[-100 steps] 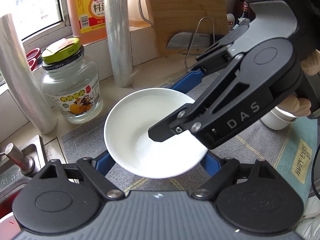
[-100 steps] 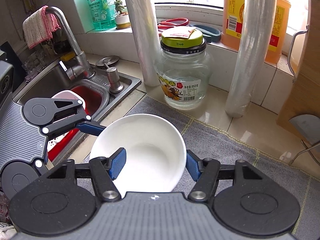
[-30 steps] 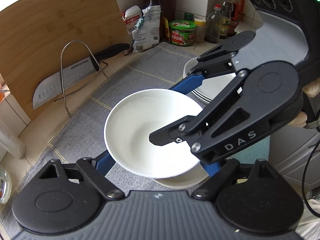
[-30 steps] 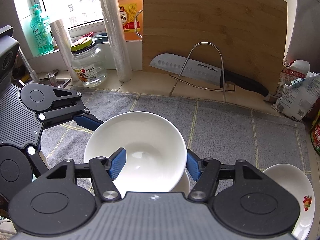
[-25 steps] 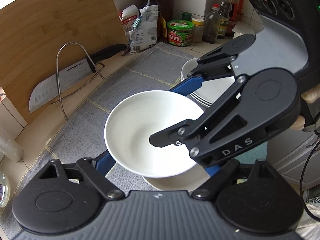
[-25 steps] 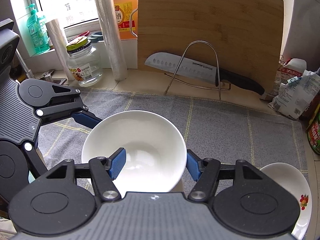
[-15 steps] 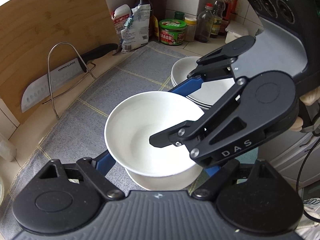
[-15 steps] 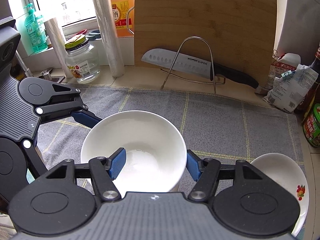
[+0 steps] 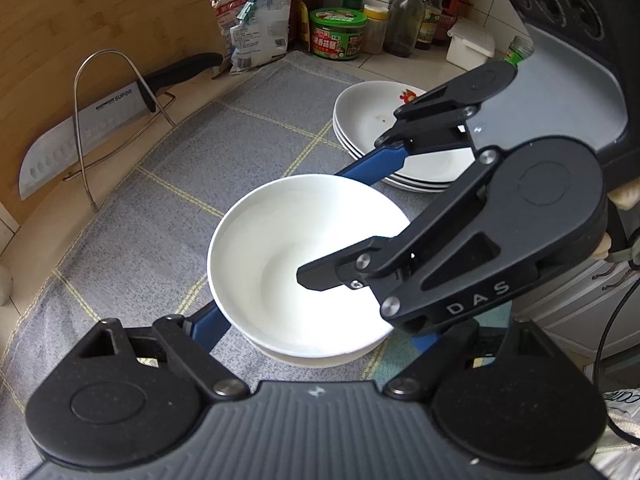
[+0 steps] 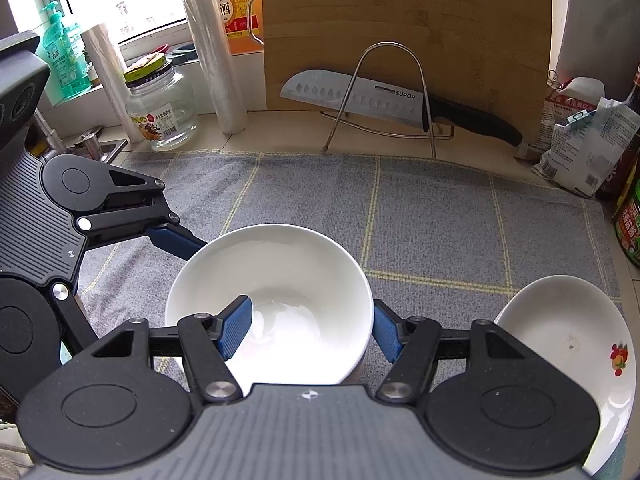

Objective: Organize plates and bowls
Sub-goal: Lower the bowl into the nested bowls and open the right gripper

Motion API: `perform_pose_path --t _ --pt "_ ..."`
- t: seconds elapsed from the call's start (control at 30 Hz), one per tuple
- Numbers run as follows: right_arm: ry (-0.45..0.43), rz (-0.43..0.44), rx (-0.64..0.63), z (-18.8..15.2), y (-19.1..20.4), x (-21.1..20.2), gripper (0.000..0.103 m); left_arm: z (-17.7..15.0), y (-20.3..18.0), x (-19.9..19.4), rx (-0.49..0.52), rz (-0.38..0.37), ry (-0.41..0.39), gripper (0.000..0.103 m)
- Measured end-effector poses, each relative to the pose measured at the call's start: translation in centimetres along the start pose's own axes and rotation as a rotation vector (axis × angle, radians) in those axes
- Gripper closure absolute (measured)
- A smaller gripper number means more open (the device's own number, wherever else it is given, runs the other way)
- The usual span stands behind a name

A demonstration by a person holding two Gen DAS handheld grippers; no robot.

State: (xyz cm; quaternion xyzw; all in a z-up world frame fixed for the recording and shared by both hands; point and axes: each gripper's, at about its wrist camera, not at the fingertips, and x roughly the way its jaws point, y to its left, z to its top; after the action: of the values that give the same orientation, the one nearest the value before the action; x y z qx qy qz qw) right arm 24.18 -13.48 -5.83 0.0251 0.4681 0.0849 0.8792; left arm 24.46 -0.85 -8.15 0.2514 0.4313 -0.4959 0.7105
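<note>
A white bowl hangs just above the grey checked mat that covers the counter, gripped from two sides at once. The left gripper spans the bowl across its full width, one blue finger pressed to the outer wall near the camera and the other running along the far side, so it is clamped on the bowl from outside. The right gripper pinches the near wall of the same bowl: one blue pad lies inside against the white surface and the other sits outside the rim, jaws drawn in tight on the wall. Directly beneath the held bowl the rim of a second white bowl shows in the left wrist view; whether the two touch cannot be told. To one side of it, on the mat, stands a stack of white plates, the top one bearing a small red motif near its edge. At the back of the counter a wooden cutting board leans upright, with a cleaver resting in a wire stand in front of it. A glass jar with a green lid stands near the window, beside two rolls of plastic wrap.
</note>
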Motion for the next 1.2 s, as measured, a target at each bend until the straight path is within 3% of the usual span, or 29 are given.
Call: perform_pose_path --t 0.7,0.77,0.83,0.97,1.03,1.2 --pt "0.010 0.016 0.007 -0.4 -0.3 0.5 0.032 0.1 0.5 0.4 0.038 -0.033 0.022 0.013" --pt "0.003 0.007 0.003 -0.6 -0.3 0.4 0.028 -0.1 0.6 0.0 0.038 -0.029 0.015 0.012" --pt "-0.013 -0.016 0.009 -0.7 -0.4 0.1 0.017 -0.5 0.8 -0.6 0.021 -0.016 0.008 0.010" --pt "-0.045 -0.030 0.039 -1.3 -0.6 -0.8 0.013 -1.9 1.4 -2.1 -0.044 0.011 -0.029 0.009" --pt "-0.061 -0.049 0.043 -1.5 -0.4 -1.1 0.004 -2.8 1.5 -2.7 -0.077 0.038 -0.045 0.009" --pt "-0.070 -0.061 0.019 -1.7 0.8 -1.0 0.003 -4.5 1.2 -3.8 -0.113 0.116 -0.085 0.009"
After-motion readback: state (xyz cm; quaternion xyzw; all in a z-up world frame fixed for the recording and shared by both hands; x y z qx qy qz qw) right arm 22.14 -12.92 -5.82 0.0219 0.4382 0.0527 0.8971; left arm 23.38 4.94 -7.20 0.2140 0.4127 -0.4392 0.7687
